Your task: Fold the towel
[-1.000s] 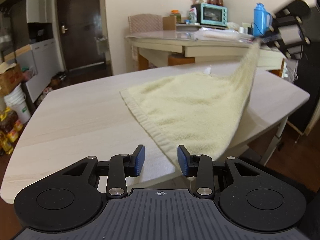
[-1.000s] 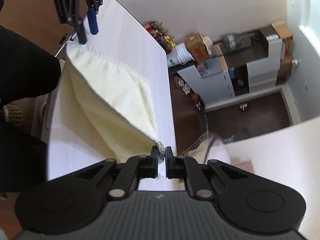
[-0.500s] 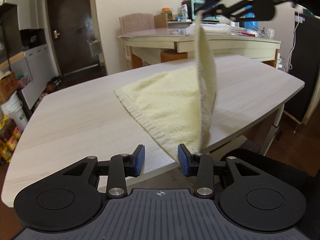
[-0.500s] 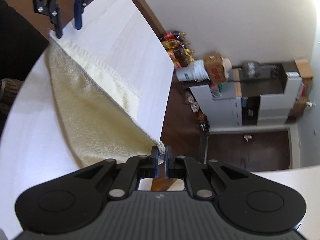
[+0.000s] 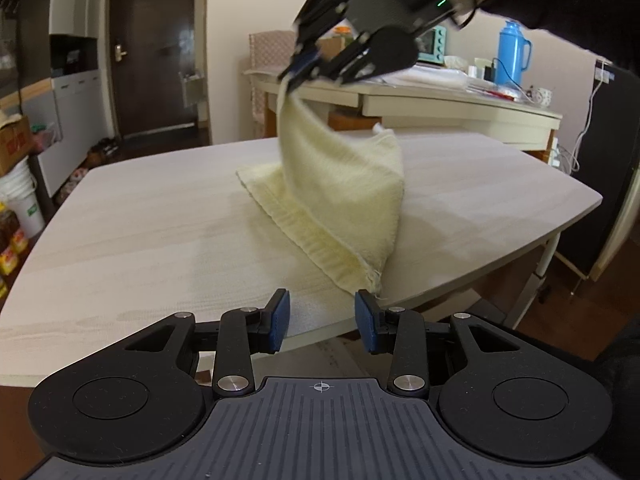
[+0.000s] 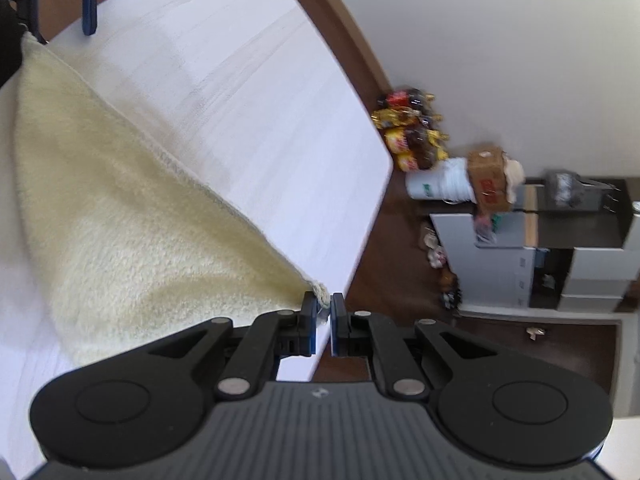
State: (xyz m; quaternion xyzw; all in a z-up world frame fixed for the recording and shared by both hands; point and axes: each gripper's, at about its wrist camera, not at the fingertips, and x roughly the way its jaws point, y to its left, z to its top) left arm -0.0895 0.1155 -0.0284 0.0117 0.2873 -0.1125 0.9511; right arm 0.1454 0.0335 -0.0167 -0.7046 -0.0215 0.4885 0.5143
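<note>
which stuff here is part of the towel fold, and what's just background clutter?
In the job:
- towel
- right gripper, pinching a towel corner
- left gripper, open
- table

Just lying about:
- blue thermos
- toaster oven
- white bucket

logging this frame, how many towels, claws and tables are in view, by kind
towel: 1
claws: 2, left claw and right claw
tables: 2, near table and far table
total: 5

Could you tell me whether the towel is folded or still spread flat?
Partly folded: the right claw holds one corner of the towel lifted over the rest.
</note>
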